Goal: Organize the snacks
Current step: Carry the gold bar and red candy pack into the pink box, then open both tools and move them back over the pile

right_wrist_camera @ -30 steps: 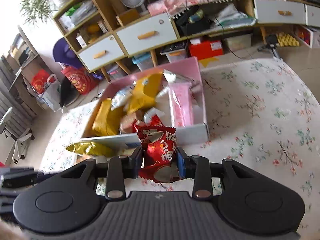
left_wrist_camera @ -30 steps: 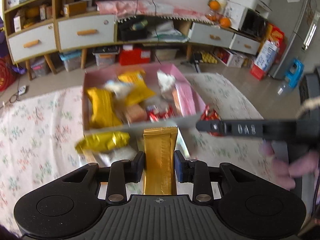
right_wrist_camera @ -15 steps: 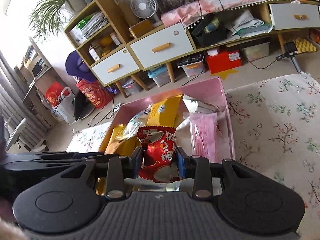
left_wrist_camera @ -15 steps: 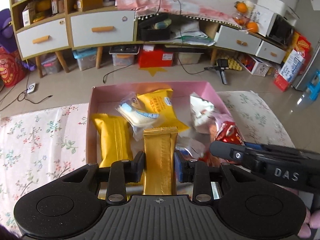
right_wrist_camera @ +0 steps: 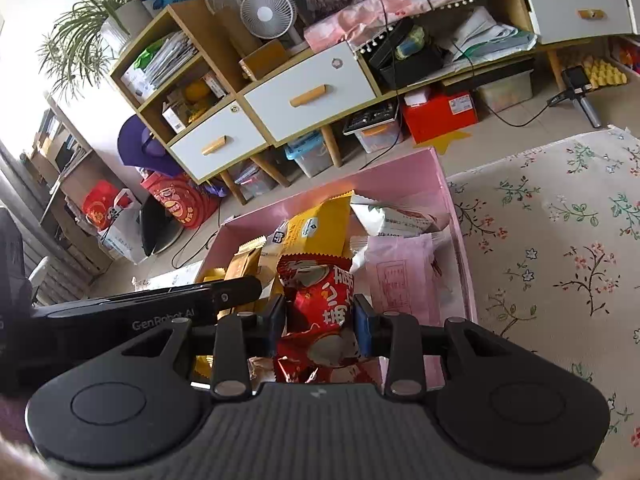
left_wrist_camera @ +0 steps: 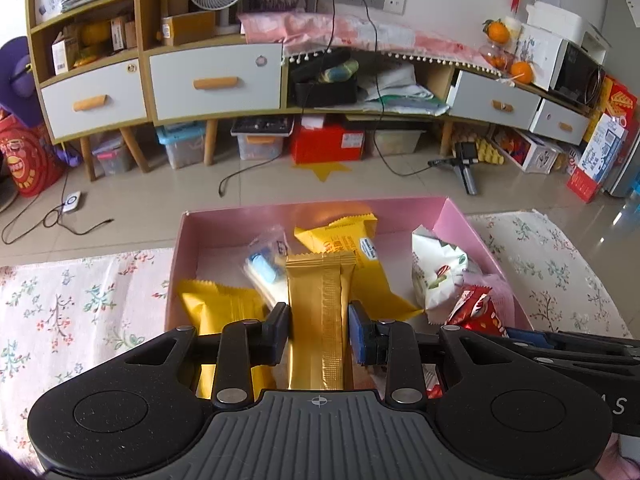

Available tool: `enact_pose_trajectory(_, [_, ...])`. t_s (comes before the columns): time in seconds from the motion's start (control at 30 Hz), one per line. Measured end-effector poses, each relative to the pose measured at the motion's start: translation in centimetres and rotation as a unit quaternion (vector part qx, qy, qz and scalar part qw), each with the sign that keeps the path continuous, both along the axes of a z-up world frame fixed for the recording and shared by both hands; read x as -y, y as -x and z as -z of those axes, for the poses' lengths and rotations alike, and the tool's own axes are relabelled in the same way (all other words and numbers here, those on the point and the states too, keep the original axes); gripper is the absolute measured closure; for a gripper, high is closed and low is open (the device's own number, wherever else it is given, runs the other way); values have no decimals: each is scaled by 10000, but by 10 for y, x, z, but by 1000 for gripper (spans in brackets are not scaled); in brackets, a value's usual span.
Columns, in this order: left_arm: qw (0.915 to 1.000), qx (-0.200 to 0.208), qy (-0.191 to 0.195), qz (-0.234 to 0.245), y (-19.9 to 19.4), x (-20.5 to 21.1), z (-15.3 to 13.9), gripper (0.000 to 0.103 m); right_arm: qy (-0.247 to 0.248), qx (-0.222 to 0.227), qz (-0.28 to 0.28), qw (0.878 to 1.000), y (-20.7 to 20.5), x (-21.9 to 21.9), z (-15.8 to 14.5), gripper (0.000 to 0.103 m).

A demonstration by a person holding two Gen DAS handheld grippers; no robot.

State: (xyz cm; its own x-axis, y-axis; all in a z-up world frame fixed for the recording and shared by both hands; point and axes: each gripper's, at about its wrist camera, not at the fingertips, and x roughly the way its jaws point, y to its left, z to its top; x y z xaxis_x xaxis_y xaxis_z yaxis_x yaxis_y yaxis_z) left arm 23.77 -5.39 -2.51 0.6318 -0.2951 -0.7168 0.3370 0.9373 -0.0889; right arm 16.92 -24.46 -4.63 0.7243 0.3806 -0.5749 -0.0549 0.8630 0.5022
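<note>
Pink box point(left_wrist_camera: 456, 216) already held most snacks; left gripper point(left_wrist_camera: 318, 334) clenched a gold bar point(left_wrist_camera: 320, 300), right gripper point(right_wrist_camera: 319, 320) a red packet point(right_wrist_camera: 320, 300), neither dropped yet.

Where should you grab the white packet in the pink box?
Grip the white packet across its puffy middle, coming from above. It lies loose on top by the box wall, and its crimped ends are flat and slippery. This is a judgement from its pose.

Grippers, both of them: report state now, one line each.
Left gripper: closed on the gold snack bar, above the pink box.
Right gripper: closed on the red snack packet, above the same box.
</note>
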Motion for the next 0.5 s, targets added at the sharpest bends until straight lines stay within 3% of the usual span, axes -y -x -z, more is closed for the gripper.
enact_pose_trajectory(0.13, [9999,30,113,-82,2,-2,1,69,85,-19,-2,10000,3,0,-2,67])
enact_pose_trajectory(0.17, [9999,46,95,-125,3,-3,1,67,123,-14,11,9999,3,0,-4,62])
enact_pose_trajectory(0.2, [9998,79,70,-146,5,-3,0,61,101,-8,14,9999,6,1,-6,54])
enact_pose_trajectory(0.27, [9998,169,24,-132,9,-5,-4,52,5,22,23,10000,6,4,-9,48])
enact_pose_trajectory(0.37, [9997,203,-15,-122,14,-7,-8,41,-44,17,99,9999,9,8,-14,47])
enact_pose_trajectory(0.5, [9996,222,-26,-186,25,-12,-13,29,-53,-52,165,9998,12,8,-18,37])
